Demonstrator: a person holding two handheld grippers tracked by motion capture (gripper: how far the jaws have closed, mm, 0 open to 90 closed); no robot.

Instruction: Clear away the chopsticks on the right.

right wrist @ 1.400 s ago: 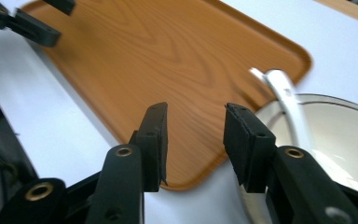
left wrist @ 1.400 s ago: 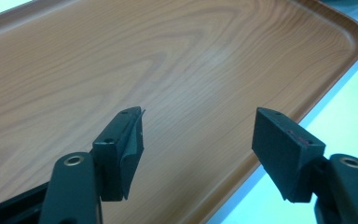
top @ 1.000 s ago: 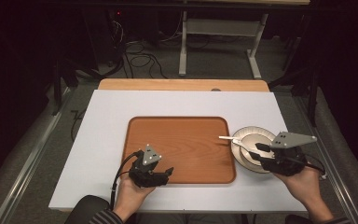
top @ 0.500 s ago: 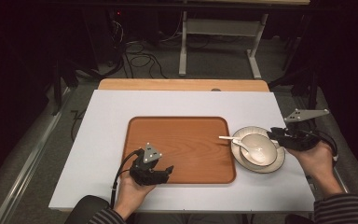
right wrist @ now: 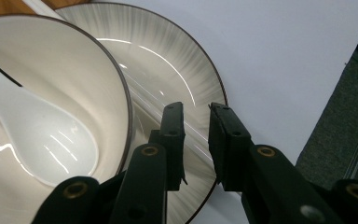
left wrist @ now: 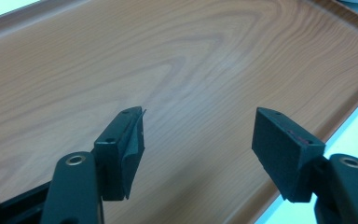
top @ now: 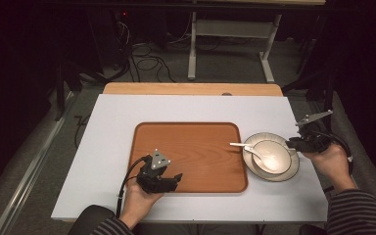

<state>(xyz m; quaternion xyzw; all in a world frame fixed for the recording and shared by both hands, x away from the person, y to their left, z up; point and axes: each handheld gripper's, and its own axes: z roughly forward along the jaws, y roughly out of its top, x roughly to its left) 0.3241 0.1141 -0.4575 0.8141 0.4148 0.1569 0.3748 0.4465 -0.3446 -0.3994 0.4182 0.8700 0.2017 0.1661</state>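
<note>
tray [top: 191,147]: brown wood-grain, sitting flat mid-table, nothing lying on it
plate [top: 293,169]: pale, dark-rimmed, lying just right of tray
bowl [top: 279,149]: sitting on plate
spoon [top: 254,152]: white, resting in bowl, handle pointing over tray edge

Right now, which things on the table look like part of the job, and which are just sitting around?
Likely part of the job:
wooden tray
plate
bowl
white spoon
right hand-held gripper, jaws narrowly apart over the plate's rim
left hand-held gripper, open over the tray

Just lying about:
floor cables
</note>
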